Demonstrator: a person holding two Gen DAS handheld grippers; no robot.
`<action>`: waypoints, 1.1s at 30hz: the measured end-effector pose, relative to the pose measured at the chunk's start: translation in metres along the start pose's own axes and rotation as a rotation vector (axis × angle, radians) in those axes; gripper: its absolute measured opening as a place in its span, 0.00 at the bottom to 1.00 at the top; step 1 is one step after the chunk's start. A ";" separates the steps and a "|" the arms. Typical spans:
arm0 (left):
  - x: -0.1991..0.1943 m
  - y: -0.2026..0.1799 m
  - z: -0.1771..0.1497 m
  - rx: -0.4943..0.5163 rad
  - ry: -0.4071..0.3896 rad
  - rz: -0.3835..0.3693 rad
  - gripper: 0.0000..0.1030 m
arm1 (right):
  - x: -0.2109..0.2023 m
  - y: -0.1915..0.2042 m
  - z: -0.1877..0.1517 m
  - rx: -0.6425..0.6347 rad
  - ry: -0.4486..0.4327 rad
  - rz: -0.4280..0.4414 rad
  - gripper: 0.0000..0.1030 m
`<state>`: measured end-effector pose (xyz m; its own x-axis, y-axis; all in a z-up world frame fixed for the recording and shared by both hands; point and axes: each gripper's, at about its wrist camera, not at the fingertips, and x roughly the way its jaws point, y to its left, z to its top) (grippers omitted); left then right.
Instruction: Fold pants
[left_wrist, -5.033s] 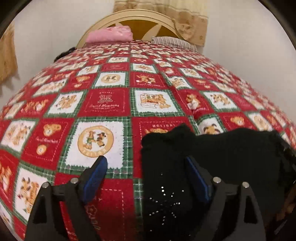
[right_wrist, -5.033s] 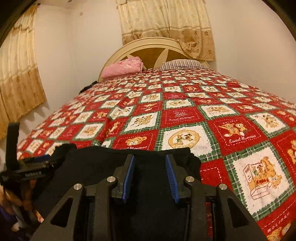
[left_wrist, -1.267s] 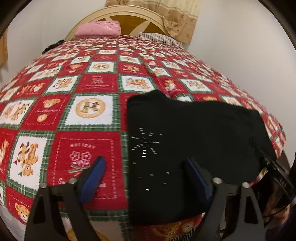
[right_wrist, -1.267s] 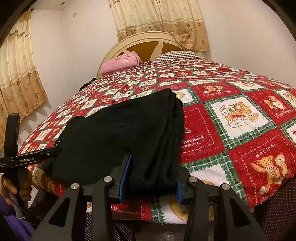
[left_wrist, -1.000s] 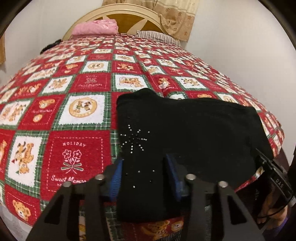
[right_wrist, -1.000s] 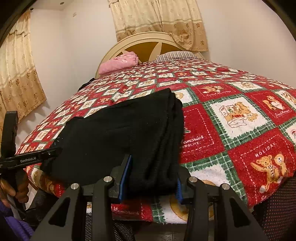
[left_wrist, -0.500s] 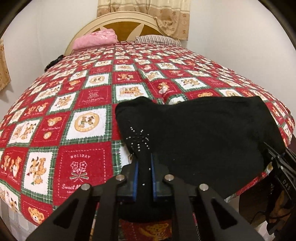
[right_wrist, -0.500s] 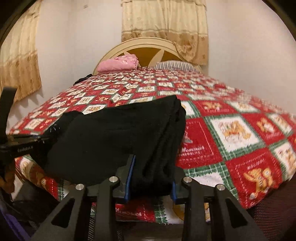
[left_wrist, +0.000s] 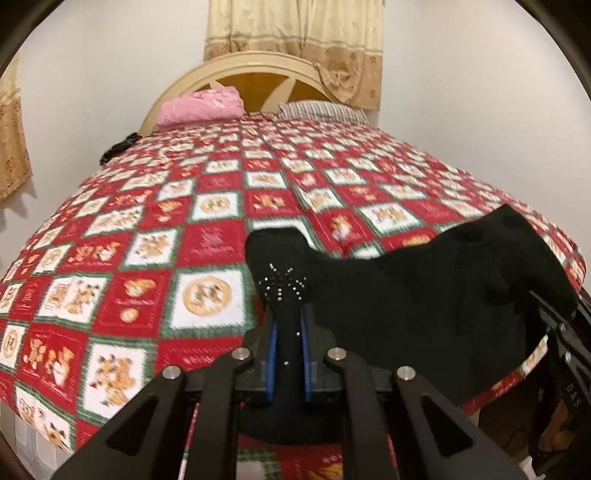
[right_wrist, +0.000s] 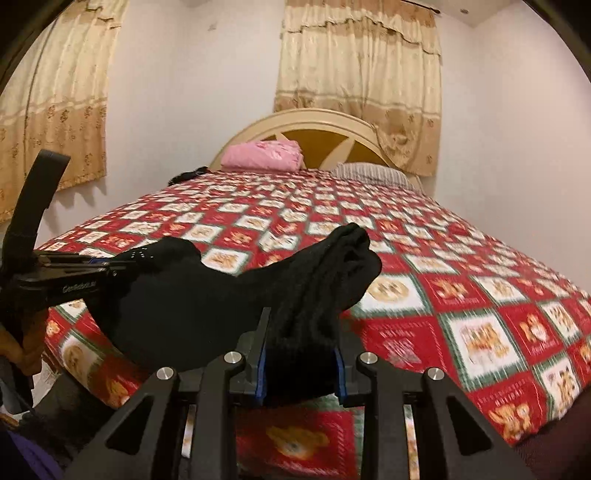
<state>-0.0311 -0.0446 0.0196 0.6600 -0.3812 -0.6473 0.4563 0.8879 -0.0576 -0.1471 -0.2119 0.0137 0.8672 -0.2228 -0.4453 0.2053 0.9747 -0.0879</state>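
1. The left gripper (left_wrist: 287, 343) is clamped on the near corner of the black pants (left_wrist: 424, 295). Its blue pads stand almost together with a thin ridge of cloth pinched between them, low in the middle of the left wrist view.
2. The right gripper (right_wrist: 300, 363) grips the other near corner. Its jaws have just been closing on a thicker bundle of layered cloth, and the pads press it from both sides, low in the middle of the right wrist view.
3. The pants lie across the near edge of the bed (right_wrist: 480, 295), on the red quilt (left_wrist: 129, 258). Both gripped corners are raised off the quilt and the cloth sags between them.
4. The long axis runs side to side between the two grippers. In the left wrist view the cloth stretches from centre to the right edge. In the right wrist view it runs from centre to the left, where the left gripper's fingers show at mid left.
5. The open quilt lies ahead of both grippers, toward the headboard (right_wrist: 314, 125) in the upper middle. Neither hand looks nearer to it.
6. Judging from this, the next fold would carry the held edge forward over the far edge, both hands travelling evenly so the pants do not skew.
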 end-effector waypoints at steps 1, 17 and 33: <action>0.000 0.004 0.001 -0.008 -0.004 0.003 0.11 | 0.002 0.007 0.003 -0.014 -0.009 0.005 0.27; -0.012 0.128 0.030 -0.186 -0.079 0.196 0.11 | 0.070 0.100 0.074 -0.062 -0.081 0.224 0.27; 0.040 0.245 0.026 -0.258 0.022 0.424 0.11 | 0.223 0.199 0.083 -0.249 0.140 0.244 0.27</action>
<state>0.1225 0.1506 -0.0012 0.7418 0.0306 -0.6699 -0.0140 0.9994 0.0302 0.1246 -0.0688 -0.0291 0.8033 0.0037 -0.5956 -0.1310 0.9766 -0.1707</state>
